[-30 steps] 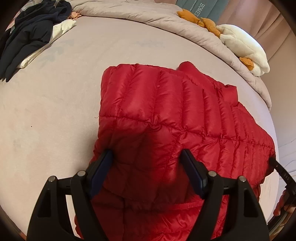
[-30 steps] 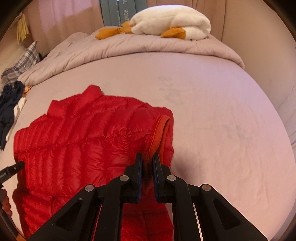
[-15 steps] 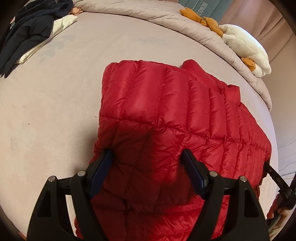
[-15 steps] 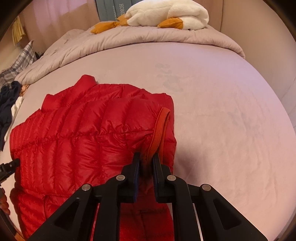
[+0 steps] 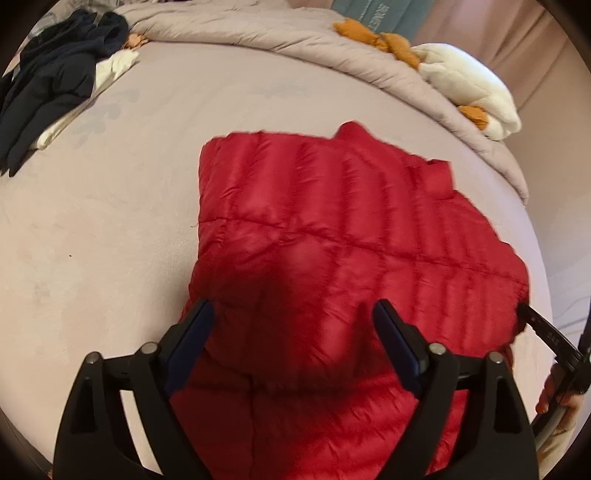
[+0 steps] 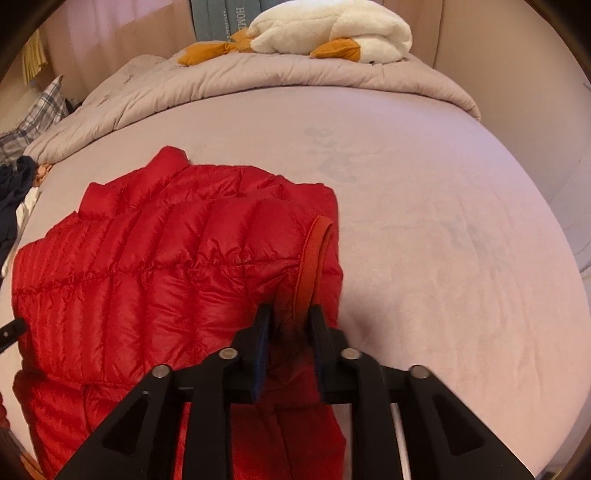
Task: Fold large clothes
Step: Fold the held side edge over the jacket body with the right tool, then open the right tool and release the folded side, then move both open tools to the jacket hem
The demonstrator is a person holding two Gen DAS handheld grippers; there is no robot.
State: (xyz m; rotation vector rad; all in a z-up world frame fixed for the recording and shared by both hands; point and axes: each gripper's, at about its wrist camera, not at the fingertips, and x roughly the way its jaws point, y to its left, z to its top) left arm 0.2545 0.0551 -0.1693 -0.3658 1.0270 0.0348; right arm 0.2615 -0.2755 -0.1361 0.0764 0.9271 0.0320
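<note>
A red quilted down jacket (image 5: 332, 229) lies on the bed, partly folded, collar toward the far side. My left gripper (image 5: 293, 314) is open and hovers over the jacket's near part, holding nothing. In the right wrist view the jacket (image 6: 147, 266) fills the left half, and its sleeve cuff (image 6: 314, 254) with an orange-red lining lies folded over the body. My right gripper (image 6: 290, 314) has its jaws slightly parted around the cuff end, and the fabric sits loosely between them. The right gripper's tip (image 5: 546, 332) shows at the jacket's right edge in the left wrist view.
The bed sheet (image 6: 443, 240) is pale mauve. A rolled grey duvet (image 6: 258, 81) lies along the far side with a white and orange plush toy (image 6: 332, 33) on it. Dark clothes (image 5: 51, 81) are piled at the far left corner.
My right gripper's jaws have opened a little around the sleeve cuff they pinched before. The left gripper stayed open and drew back slightly.
</note>
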